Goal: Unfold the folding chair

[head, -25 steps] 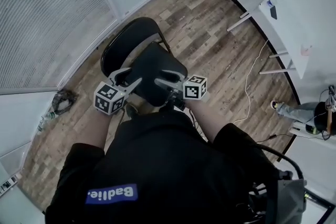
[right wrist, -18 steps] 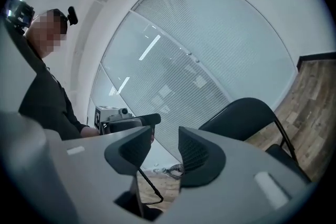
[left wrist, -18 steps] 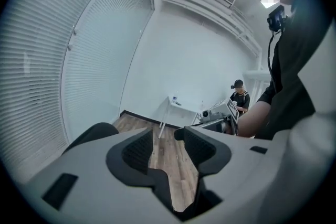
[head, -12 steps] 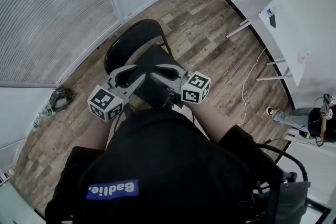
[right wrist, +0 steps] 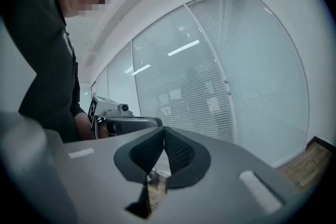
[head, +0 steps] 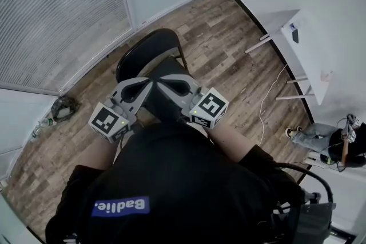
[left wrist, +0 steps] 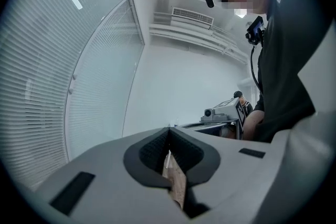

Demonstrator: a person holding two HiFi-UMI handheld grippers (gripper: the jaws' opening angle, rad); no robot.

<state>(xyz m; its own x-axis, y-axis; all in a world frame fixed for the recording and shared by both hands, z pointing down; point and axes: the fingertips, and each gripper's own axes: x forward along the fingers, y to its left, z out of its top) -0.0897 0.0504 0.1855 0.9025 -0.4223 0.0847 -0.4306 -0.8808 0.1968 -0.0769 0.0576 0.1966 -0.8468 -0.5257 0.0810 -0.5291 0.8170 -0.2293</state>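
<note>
The black folding chair (head: 150, 46) stands on the wooden floor below me in the head view, its seat (head: 171, 68) showing behind and between the grippers. My left gripper (head: 150, 82) and right gripper (head: 160, 79) are held level above the seat, tips nearly meeting. Both have just been closing and are now shut with nothing between the pads. In the left gripper view the left gripper (left wrist: 168, 131) points toward the other gripper and a white wall. In the right gripper view the right gripper (right wrist: 164, 131) faces the blinds, with the left gripper's body (right wrist: 118, 113) across from it.
A glass wall with blinds (head: 57, 20) runs along the left. A white table (head: 297, 48) stands at the right wall, with a white cable (head: 269, 100) trailing on the floor. A dark bundle (head: 63, 108) lies by the glass. A person's shoe (head: 297, 133) shows at right.
Both grippers have risen toward the head camera and away from the chair seat. Their jaws went from open to shut, and the tips have drawn together.
</note>
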